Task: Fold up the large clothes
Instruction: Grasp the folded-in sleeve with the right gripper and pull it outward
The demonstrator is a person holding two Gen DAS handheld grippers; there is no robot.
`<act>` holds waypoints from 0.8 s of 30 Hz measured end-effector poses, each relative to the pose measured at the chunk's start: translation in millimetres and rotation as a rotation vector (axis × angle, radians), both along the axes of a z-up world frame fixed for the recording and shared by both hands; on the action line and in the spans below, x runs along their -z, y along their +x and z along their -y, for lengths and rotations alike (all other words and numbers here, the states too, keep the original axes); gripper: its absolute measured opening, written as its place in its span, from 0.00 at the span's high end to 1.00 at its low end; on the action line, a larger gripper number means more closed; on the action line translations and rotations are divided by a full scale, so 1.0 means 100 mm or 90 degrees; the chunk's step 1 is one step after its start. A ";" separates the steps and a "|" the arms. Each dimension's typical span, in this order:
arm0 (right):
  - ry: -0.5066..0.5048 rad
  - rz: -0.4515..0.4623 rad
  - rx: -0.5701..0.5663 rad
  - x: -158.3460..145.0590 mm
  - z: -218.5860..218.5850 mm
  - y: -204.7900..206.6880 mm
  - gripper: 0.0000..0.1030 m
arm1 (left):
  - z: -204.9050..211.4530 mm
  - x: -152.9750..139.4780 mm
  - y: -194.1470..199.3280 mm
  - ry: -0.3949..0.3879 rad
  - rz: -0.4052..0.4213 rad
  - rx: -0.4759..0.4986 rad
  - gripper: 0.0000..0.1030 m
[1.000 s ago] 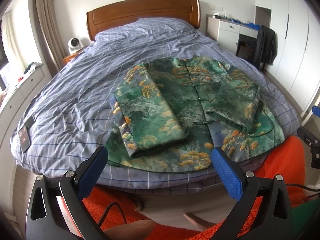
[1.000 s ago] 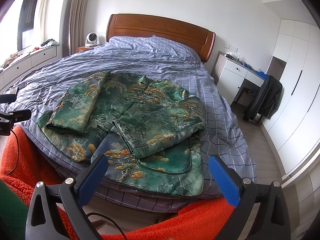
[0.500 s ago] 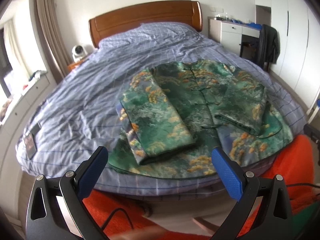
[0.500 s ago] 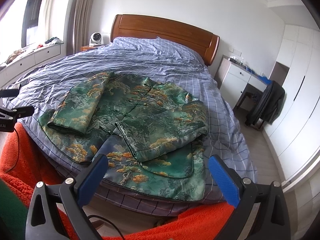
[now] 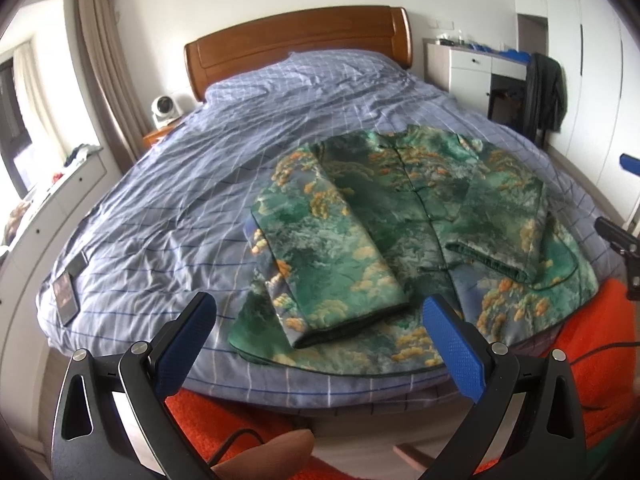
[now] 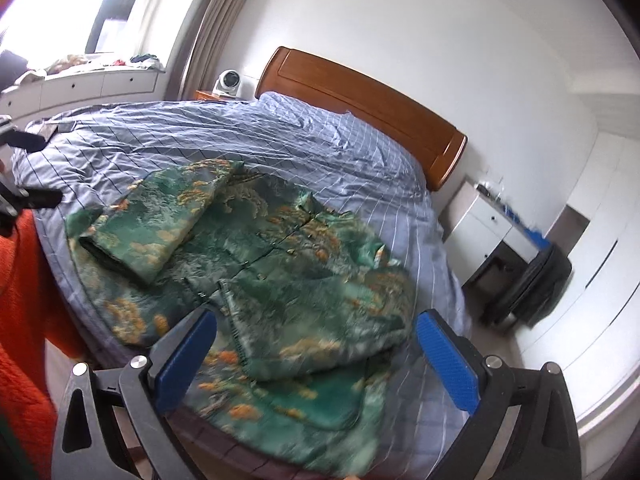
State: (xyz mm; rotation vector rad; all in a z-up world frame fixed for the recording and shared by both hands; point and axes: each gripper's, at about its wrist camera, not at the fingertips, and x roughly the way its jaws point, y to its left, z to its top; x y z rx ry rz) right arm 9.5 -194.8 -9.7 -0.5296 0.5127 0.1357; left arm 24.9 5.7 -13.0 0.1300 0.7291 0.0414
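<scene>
A green jacket (image 5: 404, 216) with orange and grey print lies face up near the foot of the bed, both sleeves folded in over its front. In the right wrist view the same jacket (image 6: 276, 268) fills the lower middle. My left gripper (image 5: 320, 328) is open, held off the foot edge just short of the jacket's hem and left sleeve cuff (image 5: 348, 320), with nothing between its blue pads. My right gripper (image 6: 316, 348) is open too, hovering above the right sleeve (image 6: 320, 332) near the bed's corner, empty.
The bed (image 5: 180, 184) has a blue checked cover and a wooden headboard (image 5: 296, 40). A dark booklet (image 5: 66, 296) lies at its left corner. A white desk (image 5: 476, 68) and a chair with a dark coat (image 5: 546, 92) stand at the right. An orange sleeve (image 6: 24, 300) shows low down.
Both grippers stay open. The left view has drifted right, closer to the jacket's hem. The right gripper has swung and tilted, moving over the jacket's right sleeve toward the bed corner.
</scene>
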 end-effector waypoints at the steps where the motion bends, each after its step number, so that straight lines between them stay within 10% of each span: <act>1: 0.002 -0.011 -0.005 0.02 0.01 0.08 0.01 | -0.02 -0.02 -0.01 0.008 0.015 -0.007 0.00; 5: 0.030 -0.078 -0.046 0.21 0.03 0.34 0.01 | -0.08 -0.07 -0.06 0.060 0.086 -0.047 0.00; 17: -0.086 -0.210 -0.088 1.42 -0.58 1.19 0.03 | -0.21 0.10 0.02 -0.018 -0.021 -0.021 0.00; 19: -0.097 -0.229 -0.058 1.54 -0.57 1.33 0.21 | -0.20 0.12 0.00 -0.018 -0.027 -0.014 0.00; 21: -0.046 -0.258 -0.041 1.52 -0.48 1.39 0.78 | -0.21 0.18 0.00 -0.034 -0.042 0.003 0.00; 24: 0.032 -0.223 -0.002 1.24 -0.28 1.29 0.90 | -0.21 0.29 0.04 -0.044 -0.053 0.011 0.00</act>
